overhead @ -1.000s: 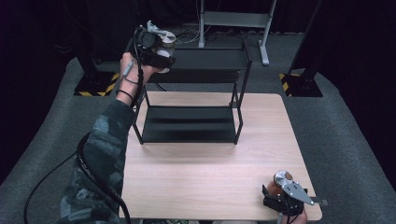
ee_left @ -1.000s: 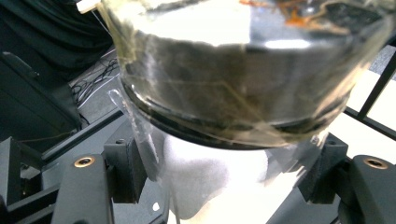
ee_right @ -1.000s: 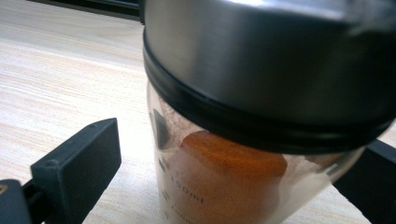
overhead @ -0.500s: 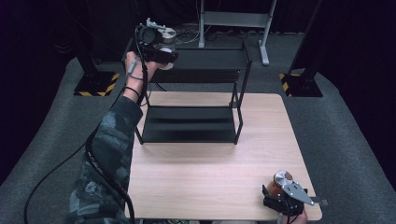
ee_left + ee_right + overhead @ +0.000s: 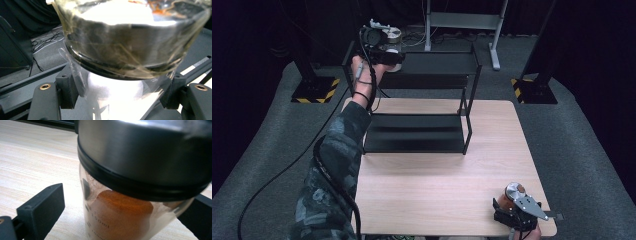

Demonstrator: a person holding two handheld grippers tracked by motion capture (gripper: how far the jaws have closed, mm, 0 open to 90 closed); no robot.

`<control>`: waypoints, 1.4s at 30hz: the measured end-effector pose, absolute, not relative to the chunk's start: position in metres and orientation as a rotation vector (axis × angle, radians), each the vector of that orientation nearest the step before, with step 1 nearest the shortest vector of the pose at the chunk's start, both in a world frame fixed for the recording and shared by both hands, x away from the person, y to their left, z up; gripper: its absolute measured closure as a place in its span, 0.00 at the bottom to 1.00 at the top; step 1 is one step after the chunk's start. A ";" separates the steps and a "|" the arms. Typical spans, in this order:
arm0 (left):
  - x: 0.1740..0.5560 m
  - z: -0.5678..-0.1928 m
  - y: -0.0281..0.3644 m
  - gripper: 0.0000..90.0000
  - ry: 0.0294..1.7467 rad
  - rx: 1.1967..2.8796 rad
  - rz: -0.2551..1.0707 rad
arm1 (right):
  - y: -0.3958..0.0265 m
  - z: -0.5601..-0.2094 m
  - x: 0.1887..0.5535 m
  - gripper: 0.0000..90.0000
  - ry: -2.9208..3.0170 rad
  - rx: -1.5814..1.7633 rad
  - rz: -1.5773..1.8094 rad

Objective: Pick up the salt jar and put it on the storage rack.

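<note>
My left gripper (image 5: 387,52) is shut on a glass jar (image 5: 393,36) with a metal lid and white contents, held over the left end of the black rack's top shelf (image 5: 439,64). In the left gripper view both jaws press the sides of the jar (image 5: 125,50) below its lid. At the table's near right corner, my right gripper (image 5: 516,212) stands around a second jar (image 5: 512,192) of orange-brown powder. In the right gripper view that jar (image 5: 120,220) rests on the wood, and the left finger (image 5: 42,207) stands clear of the glass.
A black two-tier metal rack (image 5: 412,132) stands on the far half of the wooden table (image 5: 437,185). Grey carpet surrounds the table, with a metal stand (image 5: 462,20) and cables behind the rack. The person's sleeve (image 5: 332,165) crosses the table's left edge.
The left hand has shifted a little to the right and down with its jar, staying at the rack's top left. The right gripper and its jar have not moved.
</note>
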State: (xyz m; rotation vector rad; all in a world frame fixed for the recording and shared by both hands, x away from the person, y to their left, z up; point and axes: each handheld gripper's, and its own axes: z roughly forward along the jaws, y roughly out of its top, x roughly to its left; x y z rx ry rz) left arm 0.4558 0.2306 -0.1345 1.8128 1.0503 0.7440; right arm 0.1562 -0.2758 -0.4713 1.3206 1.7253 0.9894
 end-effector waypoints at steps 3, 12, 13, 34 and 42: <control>0.458 -0.137 0.228 0.34 1.056 1.807 0.746 | -0.276 -0.471 0.156 0.00 1.726 1.320 0.989; 0.466 -0.145 0.222 0.34 1.080 1.788 0.746 | -0.276 -0.471 0.156 0.00 1.727 1.318 0.987; 0.466 -0.146 0.220 0.34 1.081 1.790 0.751 | -0.276 -0.471 0.156 0.00 1.727 1.319 0.986; 0.479 -0.159 0.208 0.34 1.108 1.728 0.737 | -0.276 -0.472 0.156 0.00 1.724 1.315 0.990; 0.482 -0.159 0.203 0.34 1.118 1.723 0.750 | -0.276 -0.472 0.156 0.00 1.726 1.315 0.992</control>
